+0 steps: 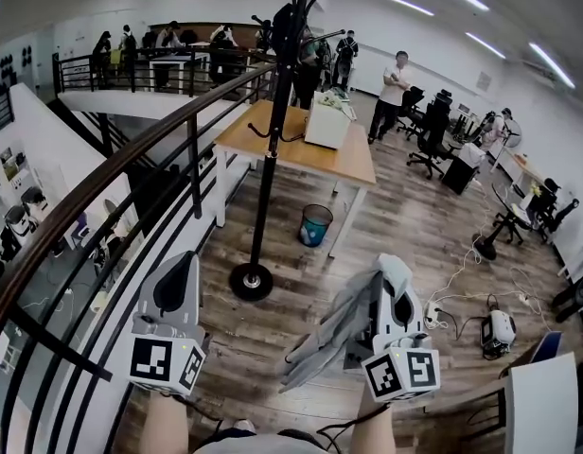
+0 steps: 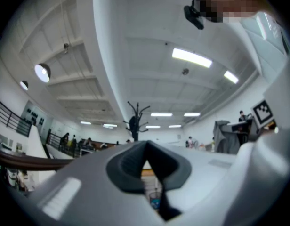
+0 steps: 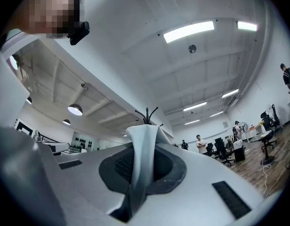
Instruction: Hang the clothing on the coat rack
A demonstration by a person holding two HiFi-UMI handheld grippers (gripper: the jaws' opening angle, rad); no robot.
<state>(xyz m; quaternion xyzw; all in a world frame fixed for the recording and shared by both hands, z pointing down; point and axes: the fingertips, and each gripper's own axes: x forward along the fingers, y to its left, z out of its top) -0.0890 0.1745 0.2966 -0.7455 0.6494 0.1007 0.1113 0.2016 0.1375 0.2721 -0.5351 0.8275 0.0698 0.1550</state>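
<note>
Gripping limp grey fabric garment (image 1: 334,324) in clenched right gripper (image 1: 396,272), ready for tall black metal coat rack (image 1: 271,149) far ahead; left gripper (image 1: 182,261) closed, empty, spare.

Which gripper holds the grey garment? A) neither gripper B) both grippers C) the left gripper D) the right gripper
D: the right gripper has its jaws closed on the grey garment, which hangs beside it, while the left gripper has nothing between its jaws.

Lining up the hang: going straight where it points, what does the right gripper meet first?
Probably the black metal coat rack, its hooks above the grey garment clamped in the right gripper; depth unclear.
</note>
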